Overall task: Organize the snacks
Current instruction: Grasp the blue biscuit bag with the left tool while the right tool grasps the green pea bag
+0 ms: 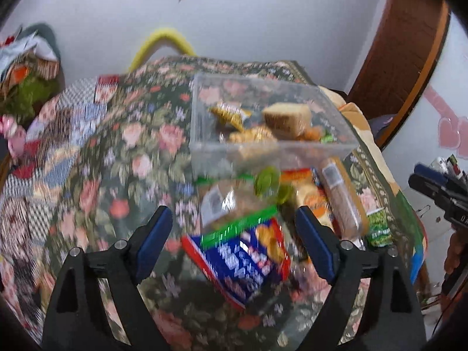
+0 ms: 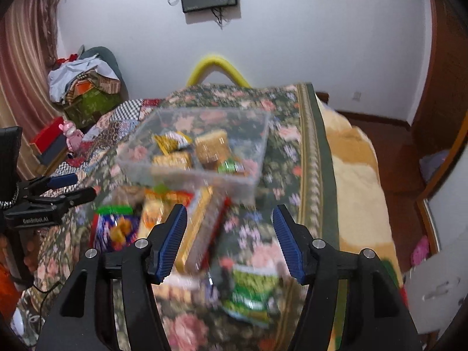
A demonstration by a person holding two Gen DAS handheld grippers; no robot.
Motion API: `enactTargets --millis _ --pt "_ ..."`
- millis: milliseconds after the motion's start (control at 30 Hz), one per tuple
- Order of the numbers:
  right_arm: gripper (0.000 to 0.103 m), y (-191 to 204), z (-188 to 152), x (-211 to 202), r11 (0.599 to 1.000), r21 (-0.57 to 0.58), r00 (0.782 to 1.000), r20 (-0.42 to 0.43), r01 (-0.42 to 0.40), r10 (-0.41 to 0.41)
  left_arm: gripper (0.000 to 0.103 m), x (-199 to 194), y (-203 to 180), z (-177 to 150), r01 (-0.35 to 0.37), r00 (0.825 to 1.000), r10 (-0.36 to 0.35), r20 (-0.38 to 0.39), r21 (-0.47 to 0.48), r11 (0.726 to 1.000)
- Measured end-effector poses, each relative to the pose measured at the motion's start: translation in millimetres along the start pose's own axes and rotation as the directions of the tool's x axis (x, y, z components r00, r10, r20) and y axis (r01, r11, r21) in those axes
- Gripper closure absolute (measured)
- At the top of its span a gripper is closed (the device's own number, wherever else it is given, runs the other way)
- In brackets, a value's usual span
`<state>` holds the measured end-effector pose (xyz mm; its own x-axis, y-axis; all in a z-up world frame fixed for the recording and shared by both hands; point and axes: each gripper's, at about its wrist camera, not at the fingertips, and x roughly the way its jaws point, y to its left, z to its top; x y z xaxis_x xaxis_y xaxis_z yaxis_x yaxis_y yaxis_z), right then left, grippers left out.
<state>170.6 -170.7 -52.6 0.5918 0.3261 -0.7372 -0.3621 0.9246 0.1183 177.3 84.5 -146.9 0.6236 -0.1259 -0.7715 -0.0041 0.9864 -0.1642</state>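
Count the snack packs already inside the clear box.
At least 4, blurred, so more may hide beneath. In the clear box: a yellow packet at back left, a tan cake at back right, a golden biscuit pack in front, a green packet at front right.

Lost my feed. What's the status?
Both grippers, left and right, open, empty. Blue pack under left. Bin part filled. Path clear.

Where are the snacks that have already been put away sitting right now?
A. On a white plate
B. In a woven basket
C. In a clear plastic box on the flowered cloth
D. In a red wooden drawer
C: several wrapped snacks lie inside the clear plastic box, which stands on the flowered cloth, while other packets, like the blue biscuit packet, lie outside it.
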Motion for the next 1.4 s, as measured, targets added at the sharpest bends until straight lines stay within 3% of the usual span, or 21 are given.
enactTargets --millis 200,400,500,700,867,1000,1067,1200,1400 --pt "0.044 -9 -28 14 0.999 0.023 0.996 -0.079 0.049 -0.047 0.017 12 3 -25 -0.027 0.999 0.026 -0.037 -0.038 0.999" --pt "0.044 -23 -55 36 0.997 0.078 0.987 -0.159 0.029 -0.016 0.017 32 -6 -36 -0.026 0.996 0.024 -0.081 -0.026 0.999" --pt "0.044 -25 -64 43 0.995 0.1 0.983 -0.182 0.019 -0.001 0.012 45 -6 -40 -0.037 0.993 0.033 -0.112 -0.036 0.999" --pt "0.044 -29 -74 51 0.993 0.114 0.978 -0.21 0.018 0.006 0.004 60 -8 -42 -0.051 0.993 0.047 -0.106 -0.038 0.998" --pt "0.044 -27 -77 56 0.994 0.102 0.977 -0.211 0.028 -0.006 0.004 83 -6 -45 -0.008 0.983 -0.006 -0.181 -0.072 0.997" --pt "0.056 -27 -77 56 0.996 0.085 0.979 -0.203 0.041 -0.023 0.005 88 -8 -46 -0.019 0.986 0.007 -0.166 -0.072 0.997" --pt "0.064 -27 -77 56 0.996 0.084 0.98 -0.2 0.035 -0.017 0.013 87 -10 -46 -0.009 0.988 -0.002 -0.155 -0.068 0.998" --pt "0.068 -26 -77 54 0.997 0.078 0.98 -0.196 0.027 -0.011 0.02 81 -11 -48 0.009 0.989 -0.017 -0.147 -0.052 0.999" --pt "0.071 -24 -75 49 0.996 0.085 0.983 -0.181 0.024 -0.009 0.022 58 -2 -50 0.034 0.992 -0.042 -0.119 -0.068 0.997"
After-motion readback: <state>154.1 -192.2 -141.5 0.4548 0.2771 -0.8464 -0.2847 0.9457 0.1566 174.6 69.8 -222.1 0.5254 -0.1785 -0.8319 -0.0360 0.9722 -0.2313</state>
